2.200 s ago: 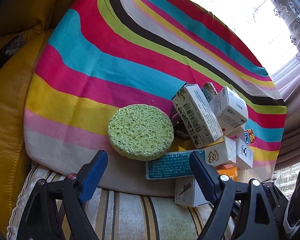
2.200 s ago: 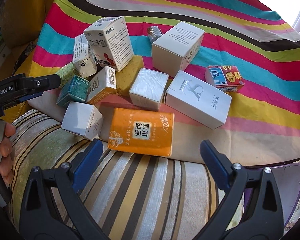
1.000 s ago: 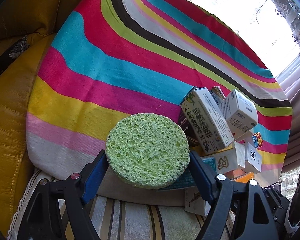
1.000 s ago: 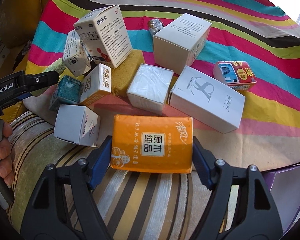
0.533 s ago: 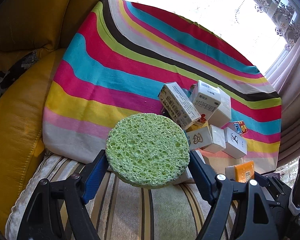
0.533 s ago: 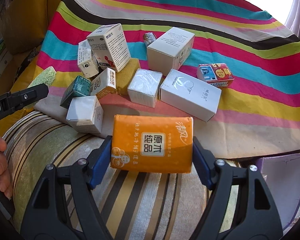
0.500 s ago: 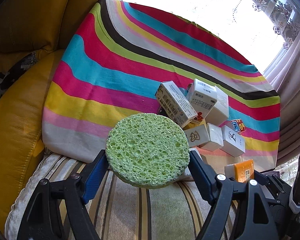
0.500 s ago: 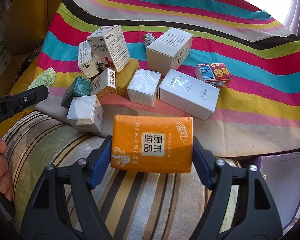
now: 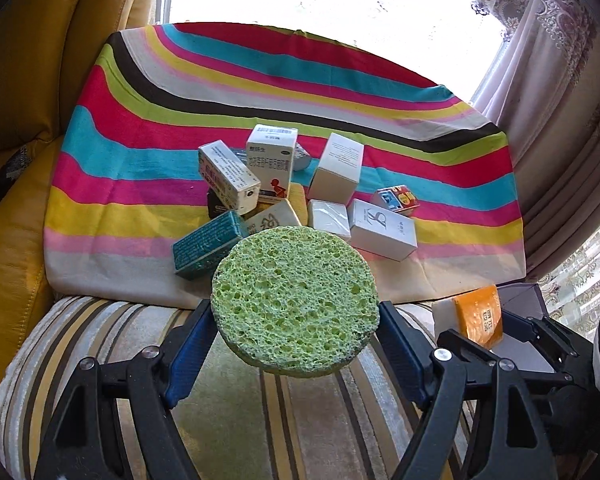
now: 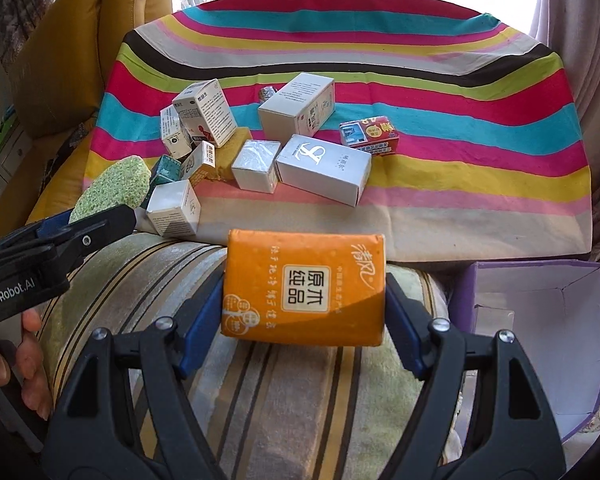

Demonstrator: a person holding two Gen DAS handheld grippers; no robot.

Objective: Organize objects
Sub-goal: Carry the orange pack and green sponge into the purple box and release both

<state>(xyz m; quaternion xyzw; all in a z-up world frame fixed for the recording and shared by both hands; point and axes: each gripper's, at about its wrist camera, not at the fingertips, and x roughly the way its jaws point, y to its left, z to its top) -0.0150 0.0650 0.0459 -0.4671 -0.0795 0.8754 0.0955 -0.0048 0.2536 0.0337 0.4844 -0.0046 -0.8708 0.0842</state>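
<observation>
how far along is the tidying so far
Early. Nothing looks stowed yet: the purple box shows only bare walls inside. In hand: the left gripper is shut on the green sponge, and the right gripper is shut on the orange tissue pack. Left: the cartons on the striped cloth.

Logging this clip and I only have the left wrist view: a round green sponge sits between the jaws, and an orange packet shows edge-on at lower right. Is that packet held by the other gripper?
Observer: Yes. The right gripper is shut on the orange tissue pack, one blue pad on each short side.
Operator: Is anything waiting to its right?
Observer: An open purple box, white inside, stands right of the pack, with nothing visible in it.
Operator: Does that view show my sponge?
Observer: Yes, the green sponge appears edge-on in the left gripper.
Operator: Who holds that gripper?
Observer: A person's hand.
</observation>
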